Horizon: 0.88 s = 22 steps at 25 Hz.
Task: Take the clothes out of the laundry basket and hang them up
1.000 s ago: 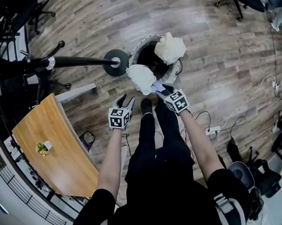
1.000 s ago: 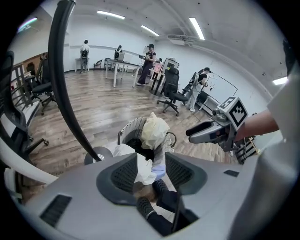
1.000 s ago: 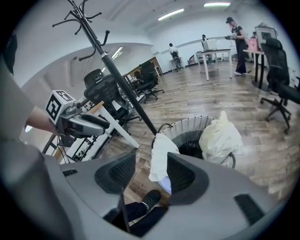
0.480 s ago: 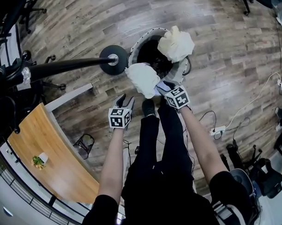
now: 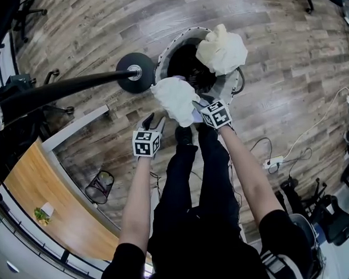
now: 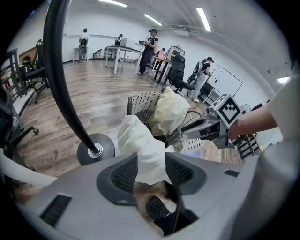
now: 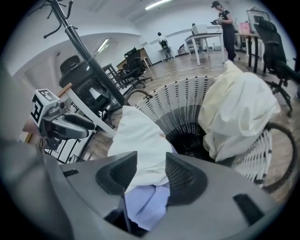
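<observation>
Right gripper (image 7: 151,161) (jaws apart, just been closing round the white garment (image 5: 174,98) at the laundry basket (image 7: 178,101) rim ahead) may nip only a thin fold — it'd slip — w/ left gripper (image 6: 151,161) spread, empty, alongside.

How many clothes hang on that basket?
2: white garment on the basket's near rim, cream garment on the far rim. Lilac cloth beneath the white may be a third; more may hide inside.

White garment (image 5: 174,99) at laundry basket (image 5: 175,41) rim, right gripper (image 5: 198,105) beside.
</observation>
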{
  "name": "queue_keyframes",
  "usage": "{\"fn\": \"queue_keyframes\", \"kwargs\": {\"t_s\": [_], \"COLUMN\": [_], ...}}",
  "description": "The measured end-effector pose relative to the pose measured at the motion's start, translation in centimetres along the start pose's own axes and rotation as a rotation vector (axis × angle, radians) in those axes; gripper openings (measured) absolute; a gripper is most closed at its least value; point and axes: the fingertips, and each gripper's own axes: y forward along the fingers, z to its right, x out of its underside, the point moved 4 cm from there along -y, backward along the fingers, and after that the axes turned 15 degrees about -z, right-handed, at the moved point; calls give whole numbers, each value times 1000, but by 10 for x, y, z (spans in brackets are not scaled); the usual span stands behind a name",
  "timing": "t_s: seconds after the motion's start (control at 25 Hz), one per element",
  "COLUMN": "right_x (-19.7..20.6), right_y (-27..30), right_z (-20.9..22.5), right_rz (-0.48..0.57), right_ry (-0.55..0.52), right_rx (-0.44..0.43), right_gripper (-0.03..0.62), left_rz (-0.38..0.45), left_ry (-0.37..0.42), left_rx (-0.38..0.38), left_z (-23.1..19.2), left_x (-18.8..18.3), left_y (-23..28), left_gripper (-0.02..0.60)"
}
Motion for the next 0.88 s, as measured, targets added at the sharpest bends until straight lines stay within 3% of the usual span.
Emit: {"fn": "queue_keyframes", "kwargs": {"t_s": [0.32, 0.52, 0.72, 0.76, 0.88], "right_x": [-9, -11, -15, -14, -12], "right_y": [49, 85, 103, 106, 109], "right_z": [17, 25, 30, 27, 17], "right_rz": [6, -3, -54, -66, -85], "right_ry": [37, 158, 240, 247, 238], "right_rx": [-23, -126, -191, -215, -269], "right_gripper": [205, 222, 241, 232, 67], "left_rz": [37, 35, 67, 68, 62], "left_ry": [-12, 18, 9, 13, 42], "left_rx": [54, 68, 181, 205, 227], "left_z": [-15, -23, -22, -20, -14], "left_x": [-7, -9, -12, -11, -10], "left_y": [44, 66, 72, 72, 72], "left_gripper": [201, 201, 171, 141, 54]}}
